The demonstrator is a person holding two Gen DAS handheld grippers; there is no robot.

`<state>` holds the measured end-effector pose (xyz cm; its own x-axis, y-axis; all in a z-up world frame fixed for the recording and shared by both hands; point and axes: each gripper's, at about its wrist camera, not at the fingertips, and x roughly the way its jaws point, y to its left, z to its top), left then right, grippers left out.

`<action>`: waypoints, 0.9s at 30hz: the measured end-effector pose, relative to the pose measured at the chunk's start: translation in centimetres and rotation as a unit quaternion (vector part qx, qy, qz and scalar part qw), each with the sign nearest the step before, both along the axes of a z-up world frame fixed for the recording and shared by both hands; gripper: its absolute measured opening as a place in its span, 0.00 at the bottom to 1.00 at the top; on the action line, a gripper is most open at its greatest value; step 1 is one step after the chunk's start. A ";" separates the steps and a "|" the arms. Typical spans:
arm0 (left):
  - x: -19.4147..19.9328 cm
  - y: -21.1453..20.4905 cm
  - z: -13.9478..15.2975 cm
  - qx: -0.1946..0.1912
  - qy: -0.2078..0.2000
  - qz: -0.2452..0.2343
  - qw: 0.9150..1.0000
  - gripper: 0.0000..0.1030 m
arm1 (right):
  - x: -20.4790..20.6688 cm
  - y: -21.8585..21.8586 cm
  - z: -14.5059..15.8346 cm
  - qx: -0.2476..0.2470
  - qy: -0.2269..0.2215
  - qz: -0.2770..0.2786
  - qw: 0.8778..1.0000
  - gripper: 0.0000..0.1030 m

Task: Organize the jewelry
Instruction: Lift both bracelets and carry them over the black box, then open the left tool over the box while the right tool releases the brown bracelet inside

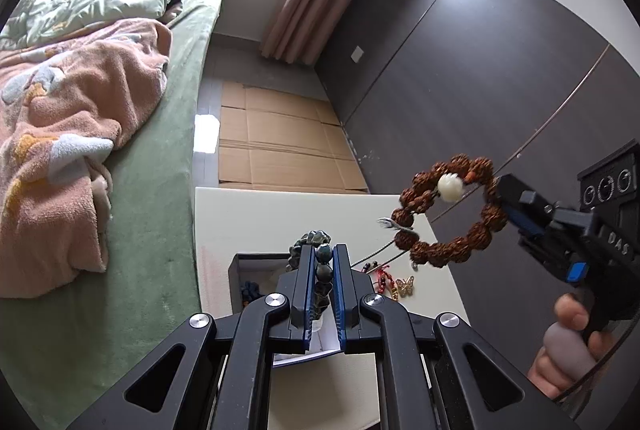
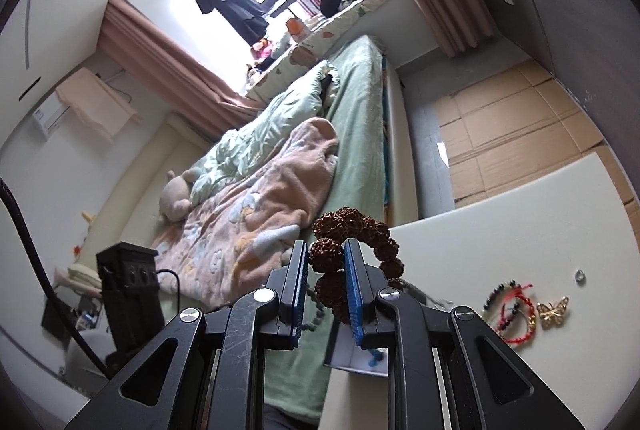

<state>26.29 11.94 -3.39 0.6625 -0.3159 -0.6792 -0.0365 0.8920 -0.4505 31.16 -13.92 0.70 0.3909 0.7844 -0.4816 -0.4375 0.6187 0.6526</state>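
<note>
My left gripper is shut on a dark green bead bracelet and holds it above an open white box on the white table. My right gripper is shut on a brown knobbly bead bracelet; in the left wrist view this bracelet, with one white bead, hangs in the air at the right, above the table edge. A red cord bracelet and a gold butterfly brooch lie on the table. The box shows partly behind my right fingers.
A bed with a green sheet and a pink blanket runs along the table's left side. Flattened cardboard covers the floor beyond the table. Dark wardrobe doors stand at the right. A small silver ring lies on the table.
</note>
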 end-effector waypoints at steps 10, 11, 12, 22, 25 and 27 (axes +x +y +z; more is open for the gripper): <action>0.3 -0.2 -1.7 -0.015 0.000 -0.001 1.000 0.10 | -1.4 -0.2 4.4 0.019 -0.047 -0.005 0.999 0.19; 0.3 -0.3 -2.1 -0.018 0.003 -0.004 1.000 0.12 | -1.5 -0.1 4.6 0.020 -0.049 -0.003 0.999 0.19; 0.5 -0.4 -2.4 -0.021 0.006 -0.005 1.000 0.19 | -1.6 0.0 4.6 0.019 -0.051 0.001 0.999 0.19; -1.0 1.9 -3.7 -0.040 -0.018 0.051 0.998 0.79 | -0.7 2.7 -1.2 -0.007 -0.006 0.028 1.000 0.19; -1.4 2.8 -3.8 -0.037 -0.021 0.071 0.997 0.79 | -0.3 3.8 -3.5 -0.026 0.015 0.036 0.999 0.19; -1.6 3.5 -3.9 -0.039 -0.021 0.081 0.996 0.79 | -0.2 4.7 -4.7 -0.039 0.024 0.044 0.998 0.19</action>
<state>24.73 15.42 -7.32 0.7359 -0.2522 -0.6284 -0.1579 0.8386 -0.5214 31.00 -9.26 -4.02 0.2973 0.7745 -0.5584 -0.4624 0.6285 0.6255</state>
